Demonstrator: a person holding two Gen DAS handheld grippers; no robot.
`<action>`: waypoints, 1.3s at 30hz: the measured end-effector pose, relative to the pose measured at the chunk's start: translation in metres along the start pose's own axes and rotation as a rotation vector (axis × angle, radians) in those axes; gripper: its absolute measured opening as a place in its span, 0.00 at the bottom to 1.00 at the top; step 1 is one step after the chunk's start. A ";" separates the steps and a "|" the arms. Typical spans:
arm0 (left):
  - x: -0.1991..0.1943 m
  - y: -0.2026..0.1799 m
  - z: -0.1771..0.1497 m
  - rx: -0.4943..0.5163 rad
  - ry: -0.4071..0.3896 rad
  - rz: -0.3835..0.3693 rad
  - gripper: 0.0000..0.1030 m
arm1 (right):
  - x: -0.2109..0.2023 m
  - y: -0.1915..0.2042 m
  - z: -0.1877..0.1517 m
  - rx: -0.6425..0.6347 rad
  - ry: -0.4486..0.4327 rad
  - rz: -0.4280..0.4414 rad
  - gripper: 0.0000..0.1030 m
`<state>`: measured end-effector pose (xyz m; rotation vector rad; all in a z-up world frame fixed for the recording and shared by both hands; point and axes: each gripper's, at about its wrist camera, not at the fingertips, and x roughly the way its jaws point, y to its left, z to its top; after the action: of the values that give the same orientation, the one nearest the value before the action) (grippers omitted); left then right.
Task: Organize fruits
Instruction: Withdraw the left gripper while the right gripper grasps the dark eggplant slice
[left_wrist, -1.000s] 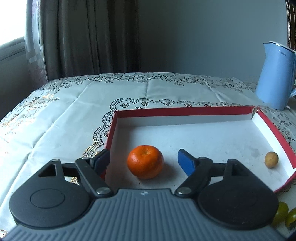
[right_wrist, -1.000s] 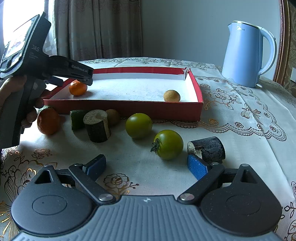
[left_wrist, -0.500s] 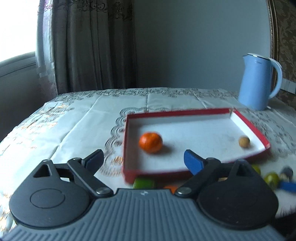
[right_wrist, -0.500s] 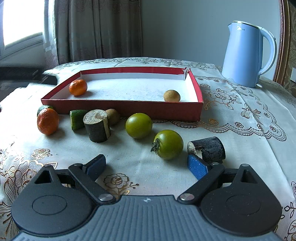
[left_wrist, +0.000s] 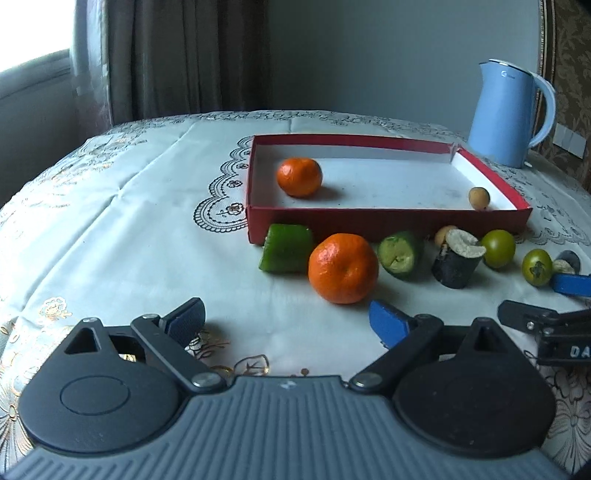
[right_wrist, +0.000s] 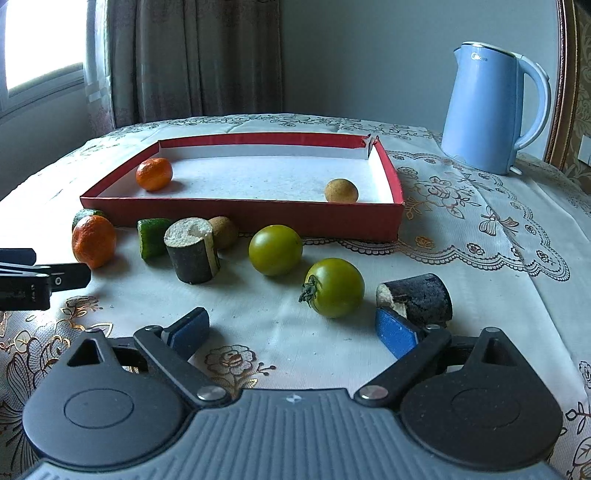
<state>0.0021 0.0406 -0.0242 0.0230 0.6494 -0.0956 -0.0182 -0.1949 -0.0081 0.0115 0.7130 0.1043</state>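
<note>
A red tray (left_wrist: 388, 220) (right_wrist: 240, 218) holds one tangerine (left_wrist: 299, 176) (right_wrist: 154, 174) and a small tan fruit (left_wrist: 479, 198) (right_wrist: 341, 191). In front of it on the cloth lie a second tangerine (left_wrist: 342, 268) (right_wrist: 93, 240), green cucumber pieces (left_wrist: 286, 248) (left_wrist: 400, 254) (right_wrist: 152, 237), a dark cut stalk (left_wrist: 458, 261) (right_wrist: 193, 249), two green tomatoes (right_wrist: 275, 250) (right_wrist: 334, 287) and another dark stalk piece (right_wrist: 417, 297). My left gripper (left_wrist: 286, 319) is open and empty, just short of the second tangerine. My right gripper (right_wrist: 293, 328) is open and empty, near the closer tomato.
A blue kettle (left_wrist: 508, 112) (right_wrist: 491, 107) stands at the back right on the embroidered tablecloth (left_wrist: 129, 229). Curtains hang behind the table. A small brown fruit (right_wrist: 223, 232) lies against the tray's front wall.
My left gripper has drawn back out of the tray, leaving the tangerine inside, and now sits low in front of the second tangerine. My right gripper has not moved.
</note>
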 end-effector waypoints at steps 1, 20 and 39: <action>0.002 0.000 0.001 0.001 0.003 0.005 0.93 | 0.000 0.000 0.000 0.000 0.000 -0.001 0.95; 0.015 -0.001 0.004 0.009 0.000 0.022 1.00 | -0.074 0.000 -0.017 -0.107 -0.200 -0.175 0.95; 0.017 -0.002 0.004 0.014 0.006 0.028 1.00 | -0.025 -0.052 0.000 -0.063 -0.086 -0.165 0.59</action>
<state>0.0178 0.0366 -0.0319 0.0454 0.6541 -0.0733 -0.0320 -0.2492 0.0057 -0.1027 0.6216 -0.0316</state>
